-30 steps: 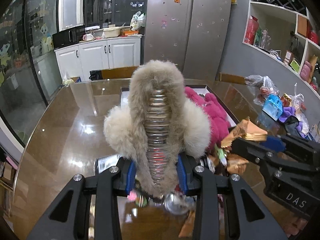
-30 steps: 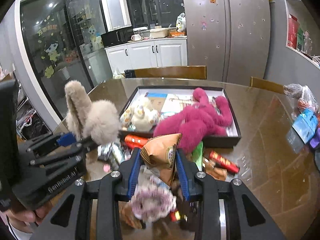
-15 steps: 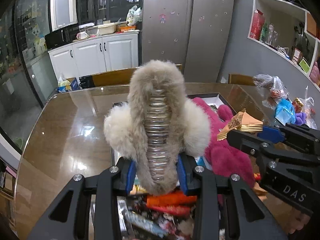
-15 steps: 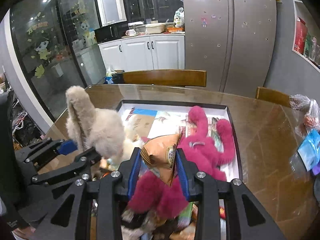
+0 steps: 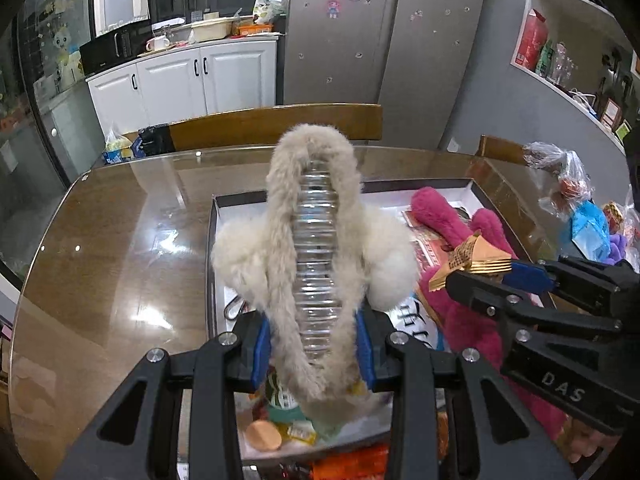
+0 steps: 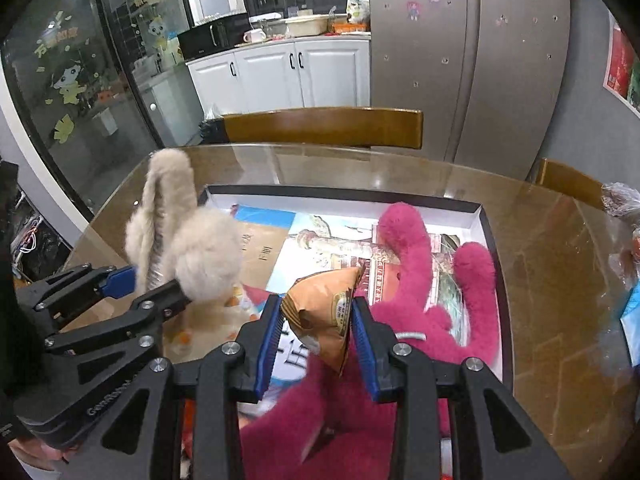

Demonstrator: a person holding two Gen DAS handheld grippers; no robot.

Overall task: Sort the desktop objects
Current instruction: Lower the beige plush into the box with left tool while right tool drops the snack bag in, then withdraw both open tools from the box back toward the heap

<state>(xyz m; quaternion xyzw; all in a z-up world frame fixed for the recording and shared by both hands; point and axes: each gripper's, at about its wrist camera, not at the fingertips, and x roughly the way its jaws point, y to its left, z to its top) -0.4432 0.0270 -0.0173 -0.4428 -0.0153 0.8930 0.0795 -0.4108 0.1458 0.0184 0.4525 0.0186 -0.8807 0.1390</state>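
From the left wrist, we see our left tongs (image 5: 314, 348) pinching a beige furry toy (image 5: 312, 240) with a clear ribbed core, above a black tray (image 5: 211, 240) on the table (image 5: 120, 248). From the right wrist, our right tongs (image 6: 316, 338) clamp a brown snack bag (image 6: 326, 308) over a pink plush (image 6: 408, 240). Both have moved further over the tray than a second ago.
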